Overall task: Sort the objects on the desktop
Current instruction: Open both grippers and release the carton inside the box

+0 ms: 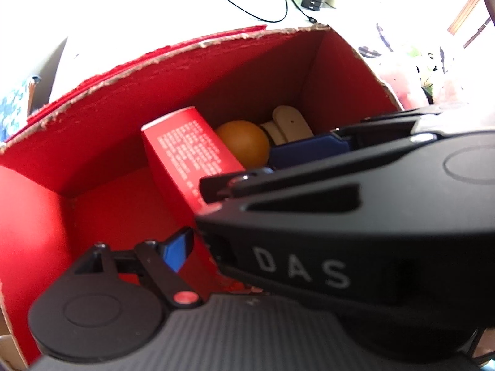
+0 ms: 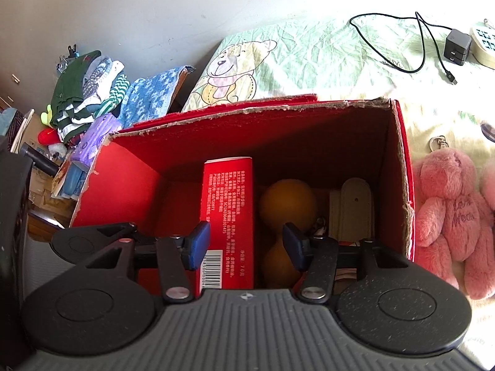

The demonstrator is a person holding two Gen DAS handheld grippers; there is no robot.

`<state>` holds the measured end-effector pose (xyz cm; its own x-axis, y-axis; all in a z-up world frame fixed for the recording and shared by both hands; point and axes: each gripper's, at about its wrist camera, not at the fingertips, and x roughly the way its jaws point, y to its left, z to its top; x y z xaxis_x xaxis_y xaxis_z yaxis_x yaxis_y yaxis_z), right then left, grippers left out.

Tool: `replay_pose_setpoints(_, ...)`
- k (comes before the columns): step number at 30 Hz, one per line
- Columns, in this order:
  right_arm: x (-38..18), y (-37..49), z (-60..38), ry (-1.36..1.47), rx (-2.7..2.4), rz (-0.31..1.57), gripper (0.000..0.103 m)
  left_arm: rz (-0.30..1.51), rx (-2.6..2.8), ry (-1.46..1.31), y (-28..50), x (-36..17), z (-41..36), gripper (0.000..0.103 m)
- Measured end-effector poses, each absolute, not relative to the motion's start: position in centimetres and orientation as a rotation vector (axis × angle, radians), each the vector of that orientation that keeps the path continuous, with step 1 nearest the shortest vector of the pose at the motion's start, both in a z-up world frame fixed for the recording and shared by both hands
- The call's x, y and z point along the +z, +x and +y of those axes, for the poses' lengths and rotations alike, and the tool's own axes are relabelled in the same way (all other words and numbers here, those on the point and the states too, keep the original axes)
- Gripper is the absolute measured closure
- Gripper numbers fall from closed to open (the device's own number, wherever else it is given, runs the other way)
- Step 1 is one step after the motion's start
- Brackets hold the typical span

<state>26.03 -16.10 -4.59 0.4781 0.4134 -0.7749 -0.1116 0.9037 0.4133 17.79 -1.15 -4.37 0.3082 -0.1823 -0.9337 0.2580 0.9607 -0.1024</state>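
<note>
The right gripper hangs over the near end of the red cardboard box, its blue pads spread on either side of the small red carton without pressing on it, so it holds nothing. In the left wrist view the left gripper also stands apart and empty; most of that view is blocked by the black body of the other gripper, which crosses just in front of its right finger.

Inside the box, the red carton stands left of centre, an orange ball sits just to its right with a second orange shape nearer, and a pale flat piece leans at the far right wall. Outside the box, a pink plush toy lies to the right on the bedspread, and a charger with its black cable rests far off at the right.

The main risk, as I judge it, is the two grippers knocking together, since both crowd the same opening. A pad could also catch the box's ragged rim or tip the upright carton onto the ball while lifting out. The plush toy and charger appear still unsorted.
</note>
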Motion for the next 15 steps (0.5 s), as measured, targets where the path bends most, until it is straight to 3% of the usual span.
replay_pose_setpoints(15, -3.2, 24.3, -16.6, 0.343, 0.331, 0.972, 0.048, 1.212, -0.241, 0.050, 20.4, -6.9, -2.0, 0.016)
